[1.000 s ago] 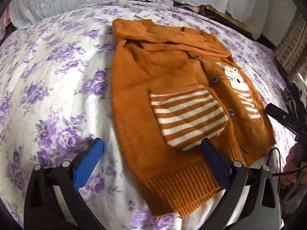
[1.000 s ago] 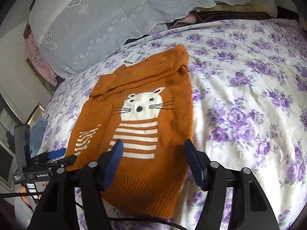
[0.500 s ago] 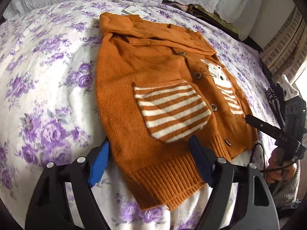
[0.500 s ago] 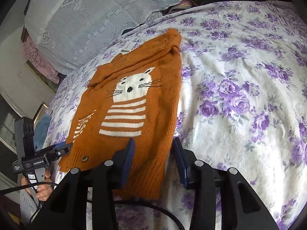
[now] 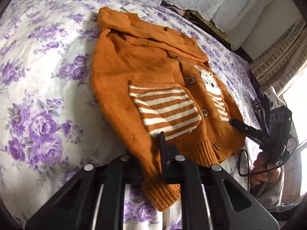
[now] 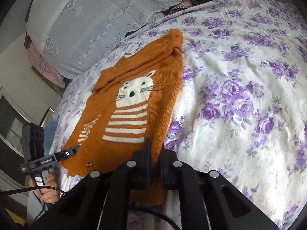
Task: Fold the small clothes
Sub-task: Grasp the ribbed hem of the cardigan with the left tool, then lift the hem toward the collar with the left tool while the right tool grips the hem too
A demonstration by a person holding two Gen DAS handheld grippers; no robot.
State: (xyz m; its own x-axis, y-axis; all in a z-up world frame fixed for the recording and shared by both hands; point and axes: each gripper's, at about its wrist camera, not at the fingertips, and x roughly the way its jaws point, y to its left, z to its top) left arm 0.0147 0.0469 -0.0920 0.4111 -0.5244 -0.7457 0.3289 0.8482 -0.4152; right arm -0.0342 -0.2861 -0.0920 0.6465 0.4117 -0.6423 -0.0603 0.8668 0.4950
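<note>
Knitwear lies flat on the floral bedspread (image 5: 38, 61): an orange cardigan (image 5: 149, 76). The left gripper (image 5: 156, 164) pinches its near left hem corner, and the right gripper (image 6: 153, 164), jaws closing, nips the near right hem. Only the right view shows the cat face (image 6: 136, 91) whole; the left view's pad contact looks blurred.

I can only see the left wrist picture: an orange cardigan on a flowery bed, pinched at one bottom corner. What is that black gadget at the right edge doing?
Observer: That is the right gripper. Its jaws are closing with the cardigan's other bottom corner between them.
Operator: And the white patch beside the buttons?
Observer: From the right wrist it is a whole cat face, with ears, whiskers and a black nose.
Operator: Who holds my camera?
Observer: A person's left hand, wrapped round a black handle.
</note>
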